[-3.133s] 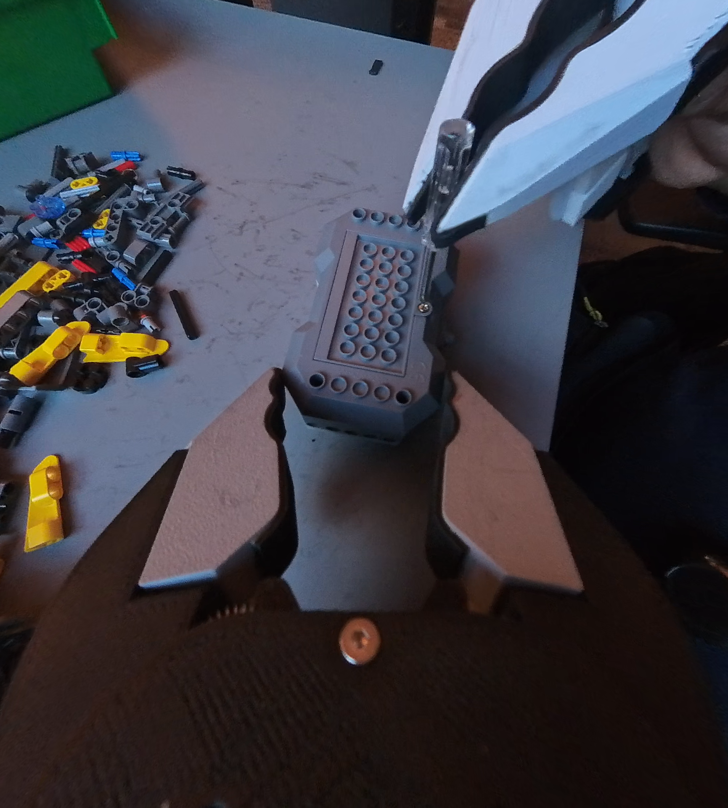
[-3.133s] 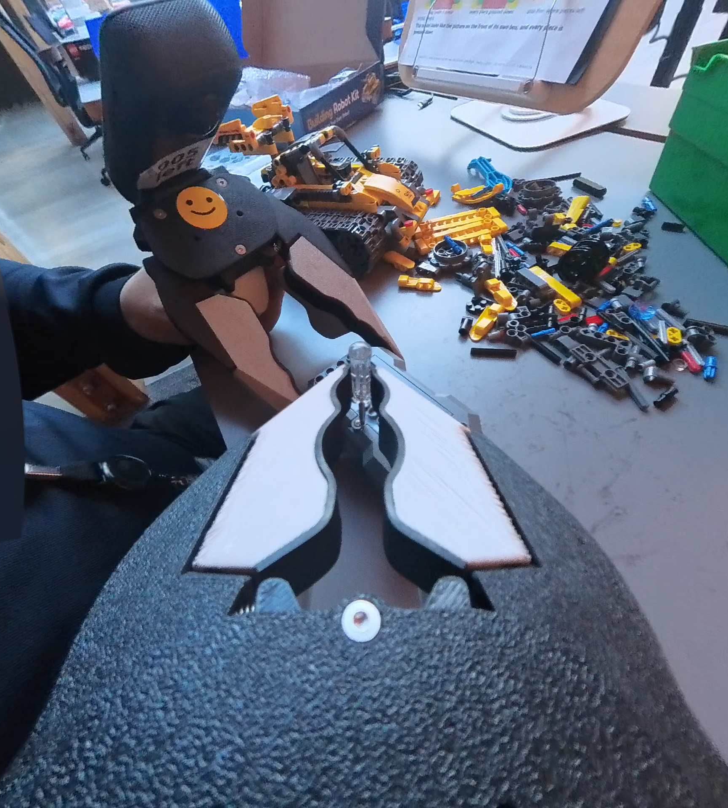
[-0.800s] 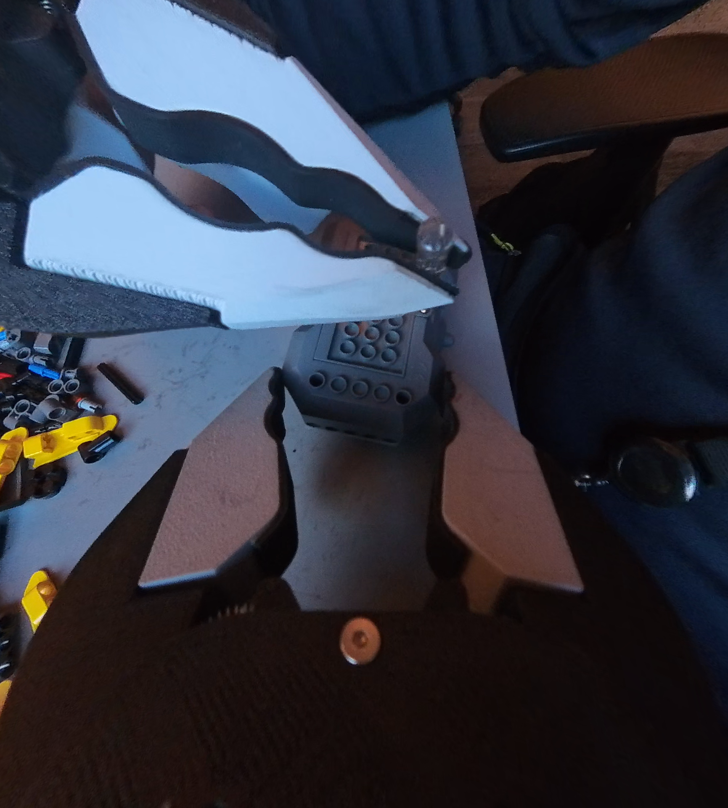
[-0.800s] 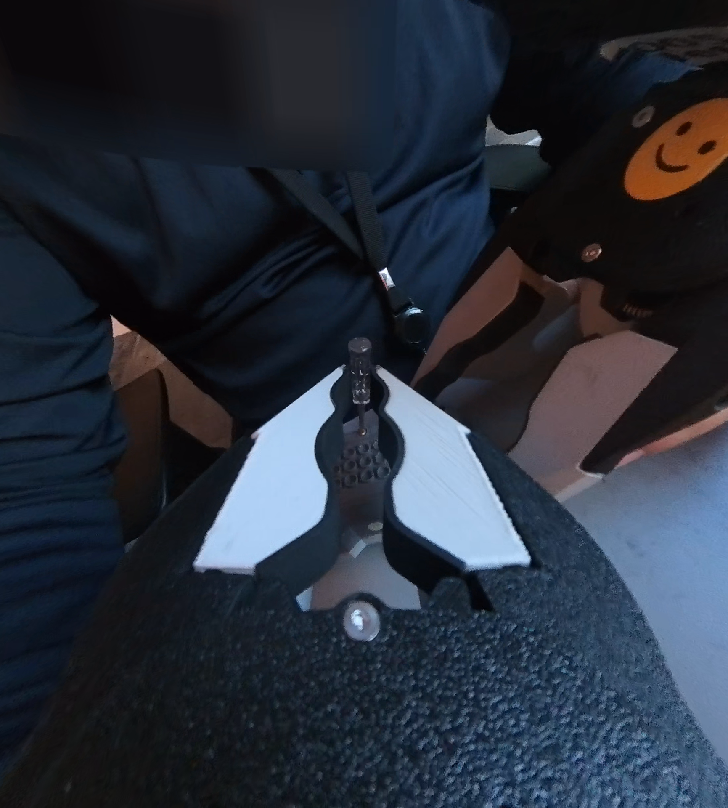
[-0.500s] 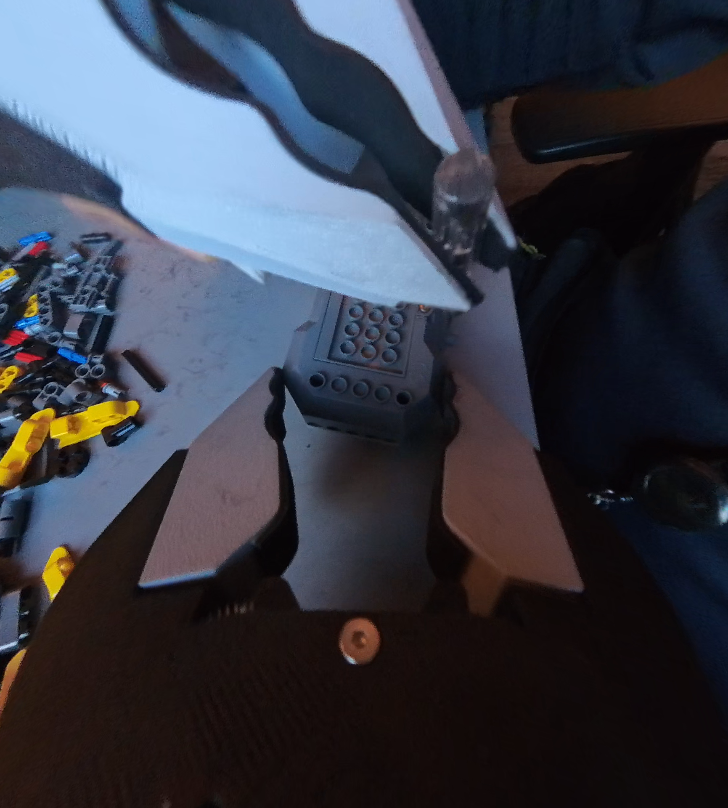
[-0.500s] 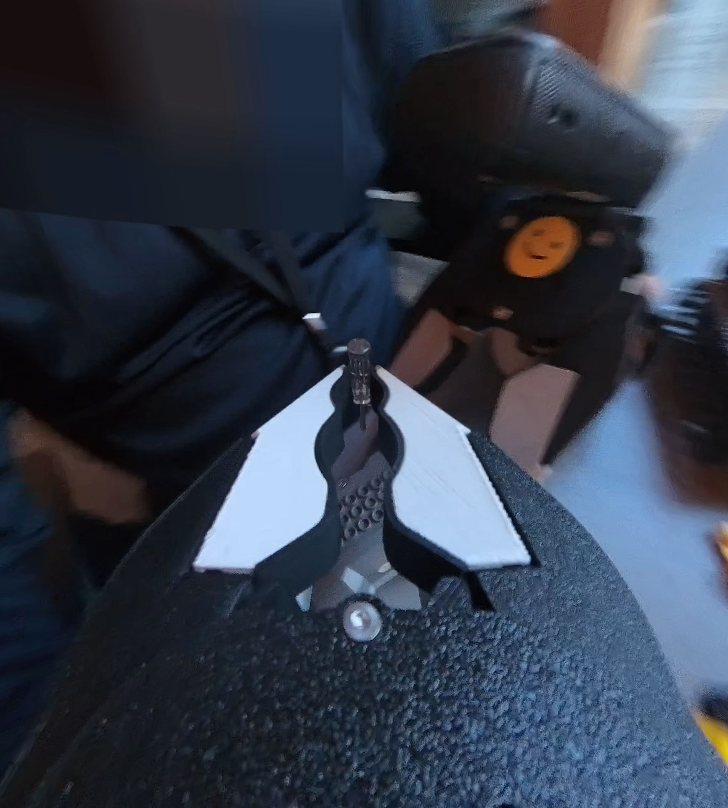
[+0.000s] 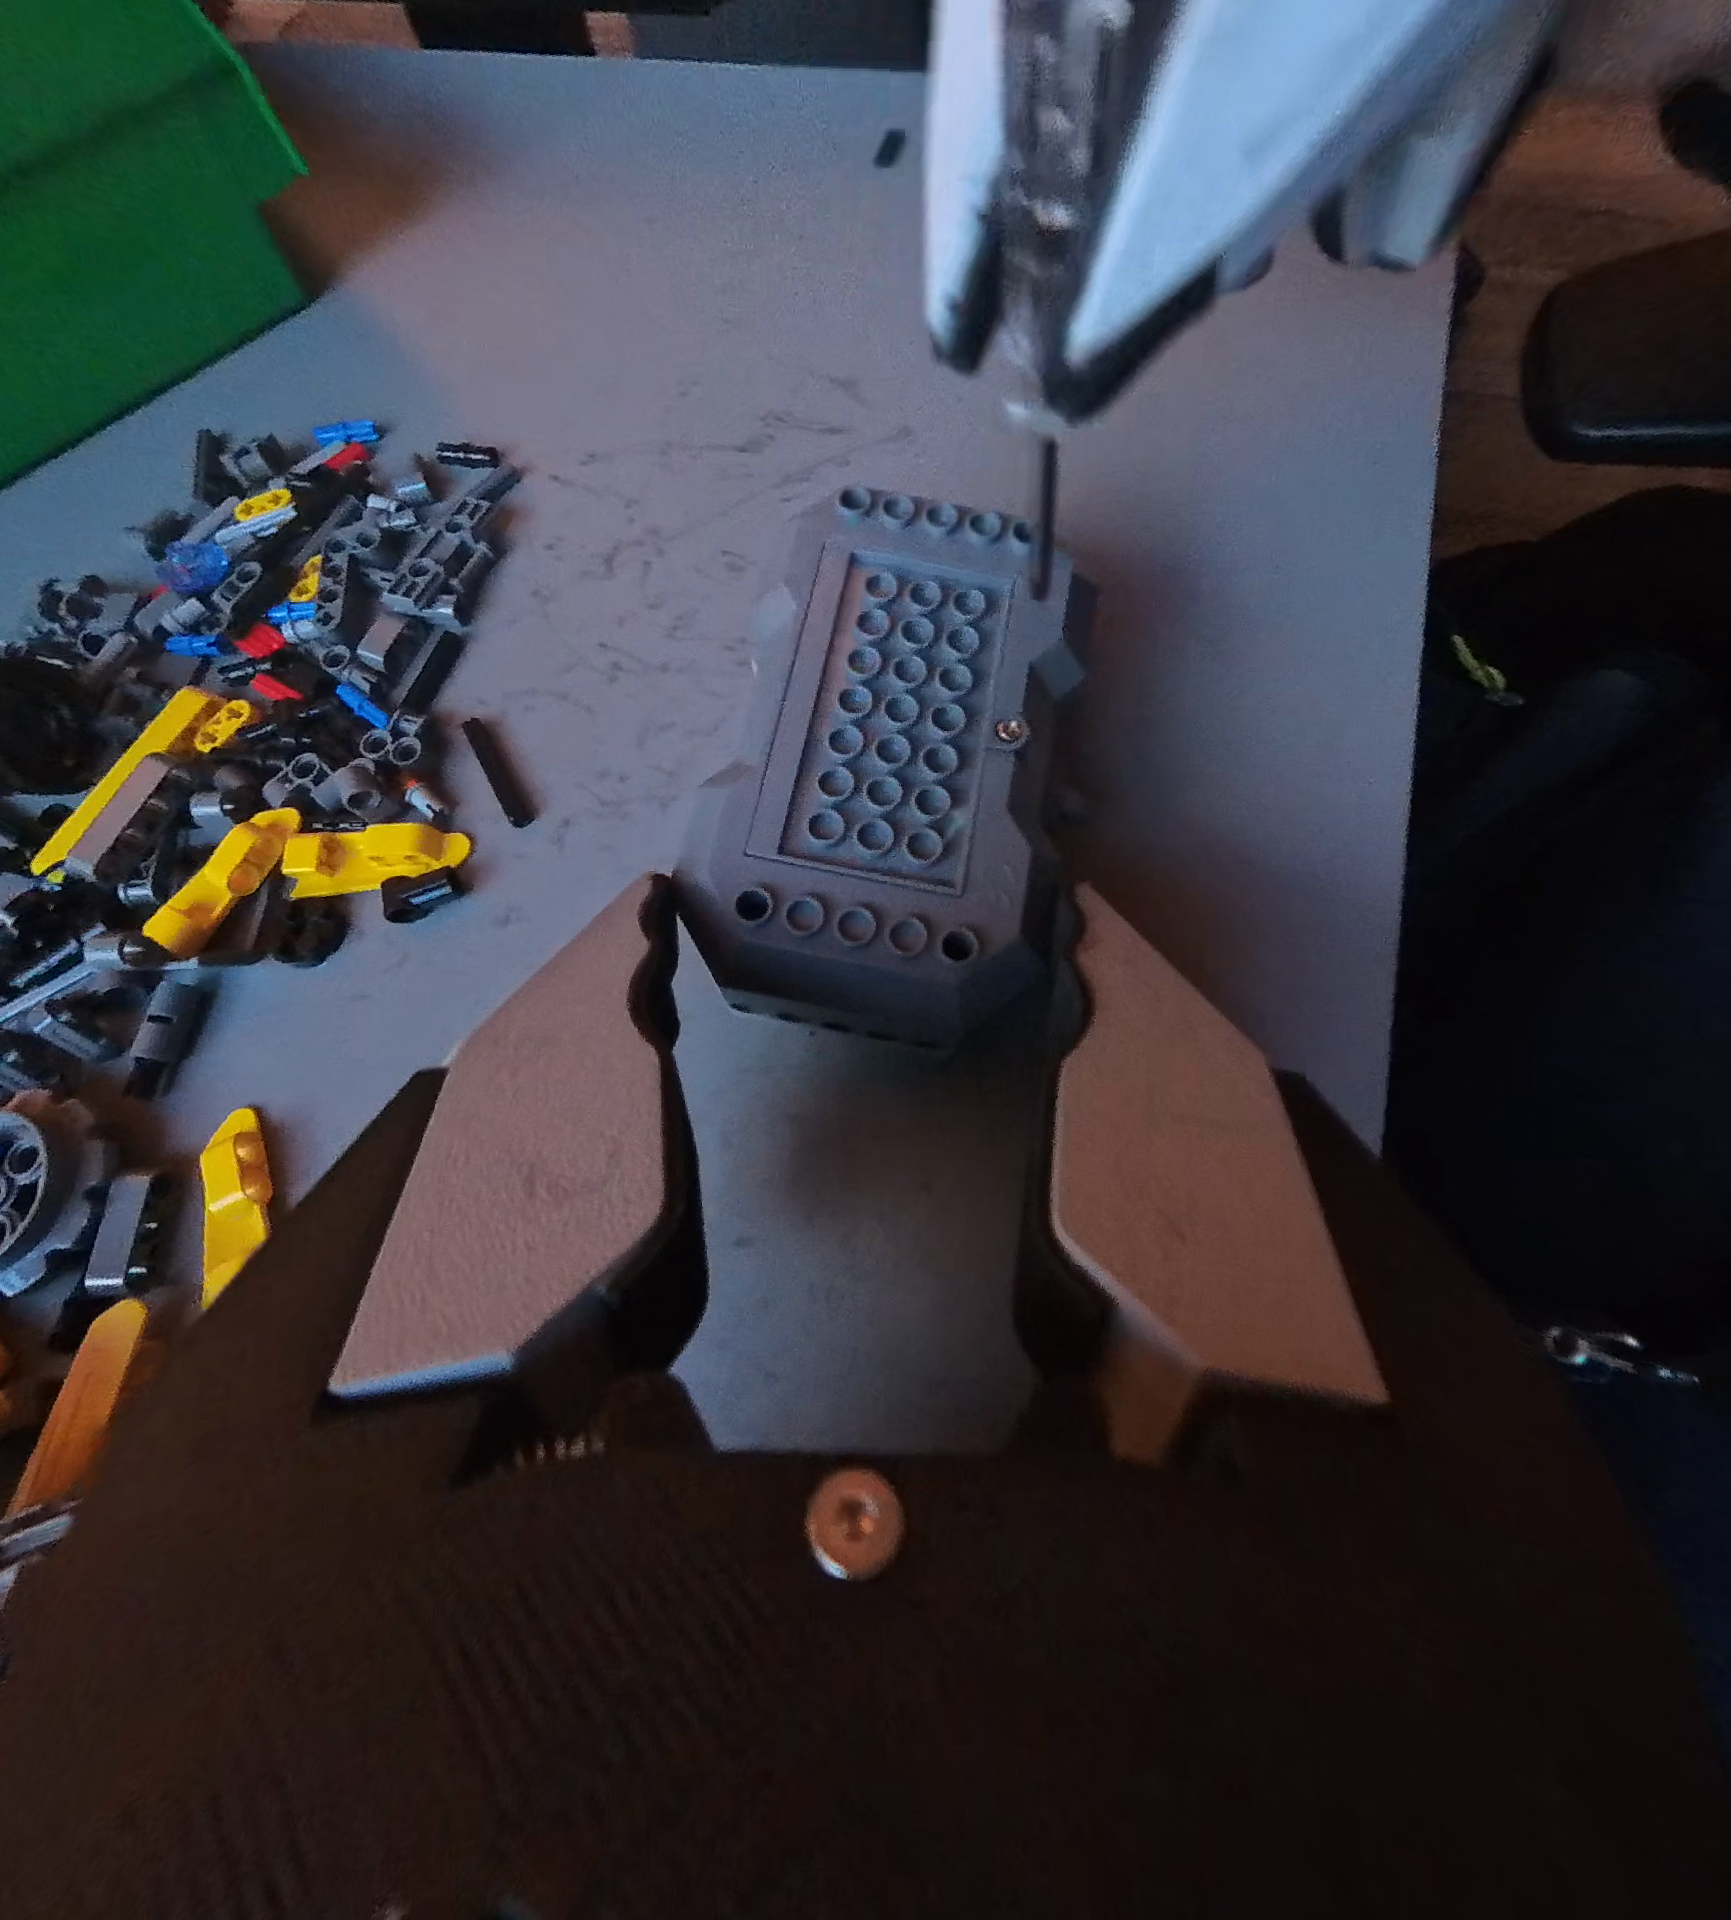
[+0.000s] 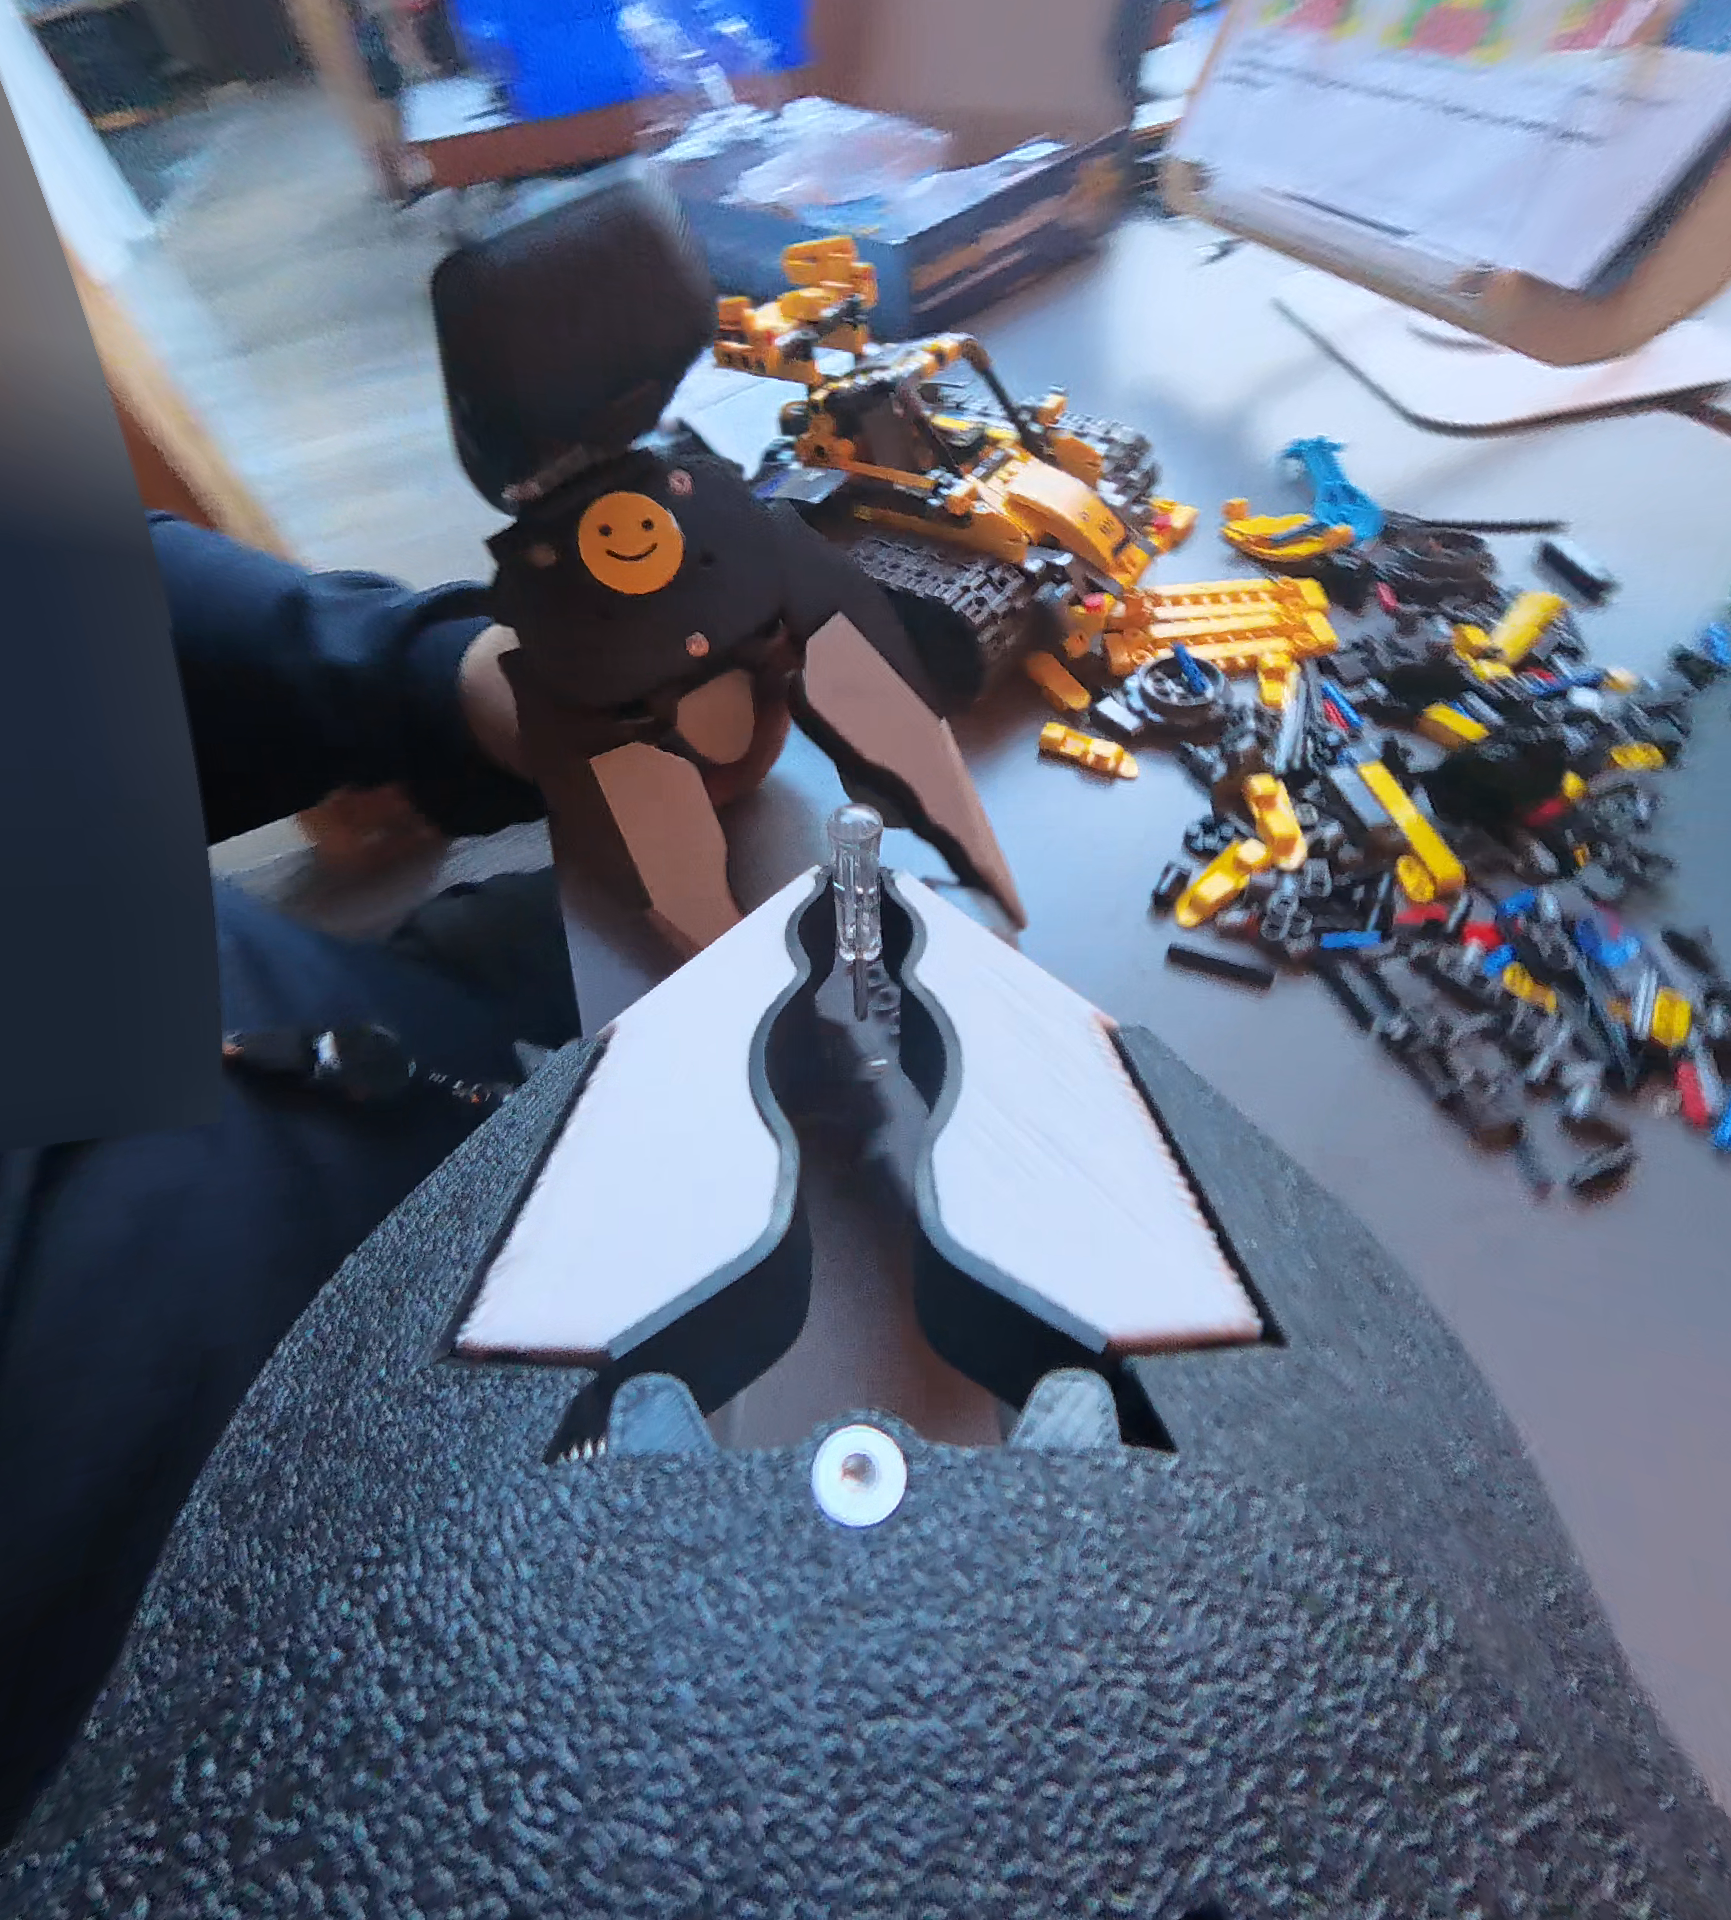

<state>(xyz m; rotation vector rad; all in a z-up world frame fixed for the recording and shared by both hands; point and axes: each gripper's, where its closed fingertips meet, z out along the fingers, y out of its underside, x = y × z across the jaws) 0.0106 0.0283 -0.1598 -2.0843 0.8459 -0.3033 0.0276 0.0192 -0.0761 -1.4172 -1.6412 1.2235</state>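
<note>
Nearest you, your left gripper (image 7: 866, 935) has its jaws clenched on the near end of a grey studded block (image 7: 892, 748), which sits at the desk's (image 7: 653, 312) right edge. Just beyond, your right gripper (image 8: 856, 883) pinches a small clear-handled screwdriver (image 8: 853, 894) in its jaws, shaft pointing down at the block's far right corner; whether the tip touches is unclear. To the left, loose yellow, black and grey building pieces (image 7: 217, 748) lie scattered. Farther off stand a yellow tracked model vehicle (image 8: 954, 499) and a green bin (image 7: 61, 229).
</note>
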